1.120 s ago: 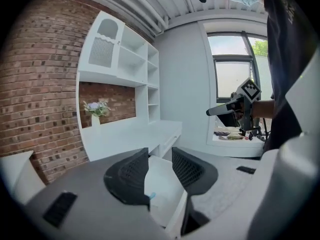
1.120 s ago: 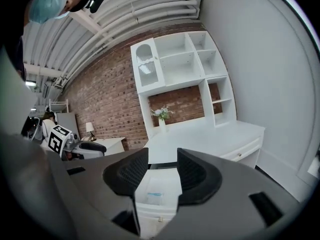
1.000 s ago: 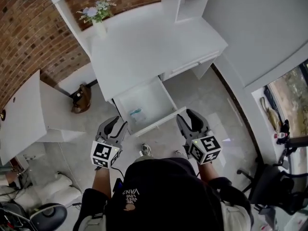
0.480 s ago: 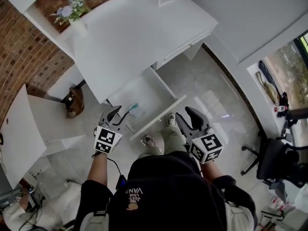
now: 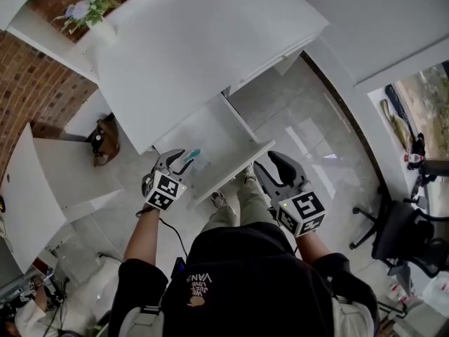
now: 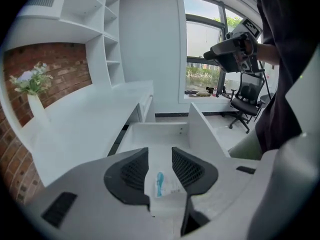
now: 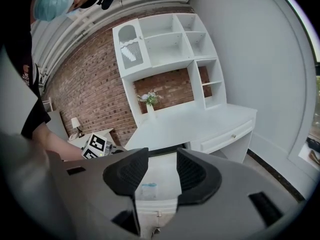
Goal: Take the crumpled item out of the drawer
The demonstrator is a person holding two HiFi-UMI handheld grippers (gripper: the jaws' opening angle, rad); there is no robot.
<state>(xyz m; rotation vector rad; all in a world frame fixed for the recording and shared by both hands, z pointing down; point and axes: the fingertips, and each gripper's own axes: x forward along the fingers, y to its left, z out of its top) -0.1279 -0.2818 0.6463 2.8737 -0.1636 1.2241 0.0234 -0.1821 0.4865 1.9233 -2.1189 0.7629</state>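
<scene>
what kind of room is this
Probably a home study or a bedroom corner: a white desk with an open drawer, a shelf unit against a brick wall, a vase of flowers, and an office chair by the window.

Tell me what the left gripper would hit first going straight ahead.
Probably the crumpled item on the drawer floor, lined up between the open jaws of the left gripper; depth is unclear.

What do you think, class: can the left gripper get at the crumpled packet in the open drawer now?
Probably yes. The drawer is pulled open, the left gripper has its jaws apart, and the crumpled packet lies in line between them with nothing covering it.
</scene>
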